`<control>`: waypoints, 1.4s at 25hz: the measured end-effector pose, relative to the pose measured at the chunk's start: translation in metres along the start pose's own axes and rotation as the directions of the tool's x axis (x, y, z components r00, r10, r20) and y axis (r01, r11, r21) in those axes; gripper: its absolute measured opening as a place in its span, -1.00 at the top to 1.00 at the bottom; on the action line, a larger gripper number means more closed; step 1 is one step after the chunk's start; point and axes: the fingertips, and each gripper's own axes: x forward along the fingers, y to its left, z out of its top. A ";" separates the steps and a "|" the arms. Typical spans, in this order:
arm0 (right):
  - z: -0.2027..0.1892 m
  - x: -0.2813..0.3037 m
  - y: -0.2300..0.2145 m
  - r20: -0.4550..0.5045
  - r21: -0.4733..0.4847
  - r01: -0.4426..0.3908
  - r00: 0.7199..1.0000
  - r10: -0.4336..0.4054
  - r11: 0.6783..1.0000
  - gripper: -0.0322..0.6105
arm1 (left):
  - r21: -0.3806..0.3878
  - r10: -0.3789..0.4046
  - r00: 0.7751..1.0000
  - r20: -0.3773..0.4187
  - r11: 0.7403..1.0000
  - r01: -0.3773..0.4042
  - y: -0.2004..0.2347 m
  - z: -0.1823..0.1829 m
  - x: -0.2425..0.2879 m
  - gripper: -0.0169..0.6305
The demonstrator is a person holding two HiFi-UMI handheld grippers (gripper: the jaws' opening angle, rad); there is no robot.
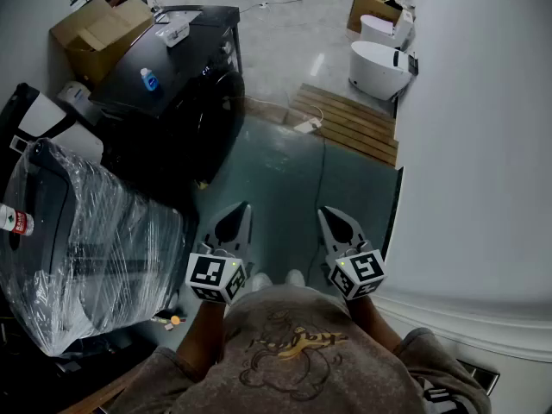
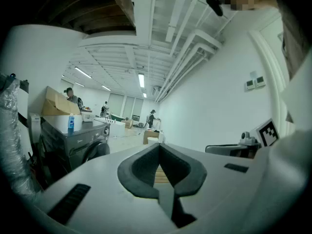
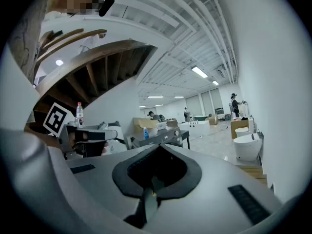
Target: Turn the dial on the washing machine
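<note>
The dark washing machine (image 1: 185, 102) stands well apart from both claws, up ahead and off to the left. The left claw (image 1: 237, 218) is nearer to it than the right claw (image 1: 332, 218). Both claws are pressed together and hold nothing. The dial is too small to see.
</note>
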 end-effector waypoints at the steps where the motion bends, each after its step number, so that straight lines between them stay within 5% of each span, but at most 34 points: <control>1: 0.000 0.003 0.000 0.001 0.000 0.002 1.000 -0.002 1.000 0.90 | 0.002 -0.004 1.000 0.001 1.000 0.004 0.002 0.001 0.002 0.95; 18: -0.006 0.051 -0.020 0.049 0.033 0.110 0.993 -0.111 0.993 0.90 | 0.001 -0.054 0.997 -0.051 0.999 0.054 0.050 -0.019 0.032 0.95; 27: 0.011 0.126 -0.082 0.038 0.026 0.096 0.995 -0.097 0.995 0.90 | 0.010 -0.040 0.998 -0.048 0.999 0.041 0.083 -0.001 0.126 0.95; 35: 0.054 0.219 -0.157 0.020 0.016 -0.001 1.000 0.000 1.000 0.90 | -0.004 0.038 0.999 -0.027 0.999 -0.038 0.116 0.040 0.234 0.95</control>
